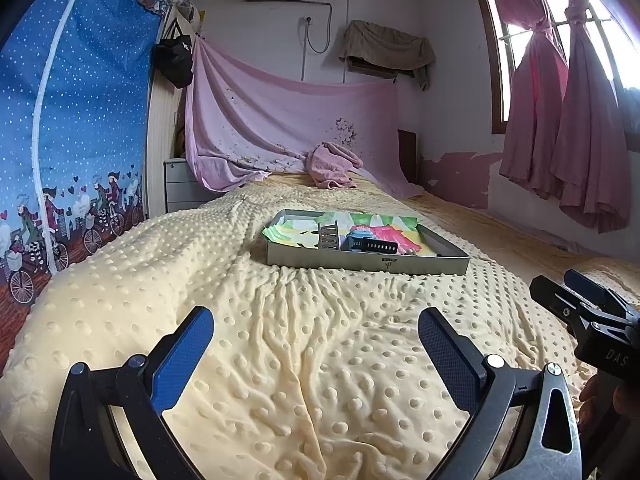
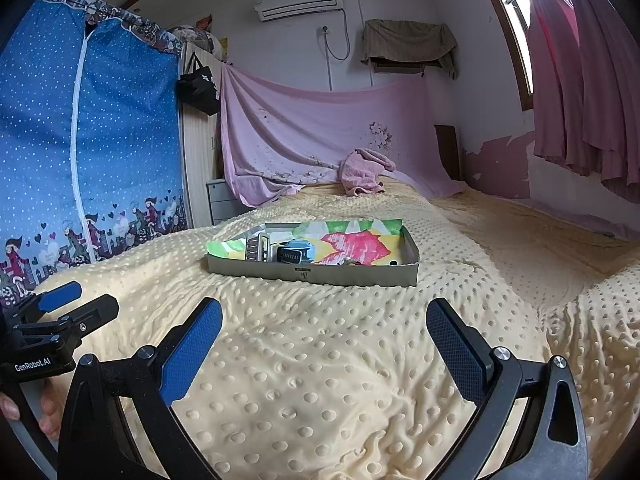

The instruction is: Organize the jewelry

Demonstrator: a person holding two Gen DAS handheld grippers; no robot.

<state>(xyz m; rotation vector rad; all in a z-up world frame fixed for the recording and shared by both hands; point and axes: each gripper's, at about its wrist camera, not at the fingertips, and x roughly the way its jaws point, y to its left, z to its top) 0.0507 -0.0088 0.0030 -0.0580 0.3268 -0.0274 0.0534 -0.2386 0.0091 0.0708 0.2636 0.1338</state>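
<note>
A shallow grey box lid (image 1: pixel 368 264) (image 2: pixel 312 274) lies on the yellow dotted blanket, lined with a bright flowered cloth (image 1: pixel 384 234) (image 2: pixel 356 242). Inside it stand a small slatted rack (image 1: pixel 329 236) (image 2: pixel 256 249) and a blue-grey organizer with a black toothed strip (image 1: pixel 368 243) (image 2: pixel 294 254). A few small items lie by the lid's front wall, too small to make out. My left gripper (image 1: pixel 316 336) is open and empty, well short of the lid. My right gripper (image 2: pixel 324 328) is likewise open and empty, and also shows at the right edge of the left wrist view (image 1: pixel 576 296).
The yellow blanket (image 1: pixel 312 380) (image 2: pixel 328 380) covers the whole bed. A crumpled pink towel (image 1: pixel 332 166) (image 2: pixel 366 172) lies at the head. A blue fabric wardrobe (image 1: pixel 68 140) and grey drawers (image 2: pixel 224 200) stand to the left, pink curtains (image 1: pixel 560 128) to the right.
</note>
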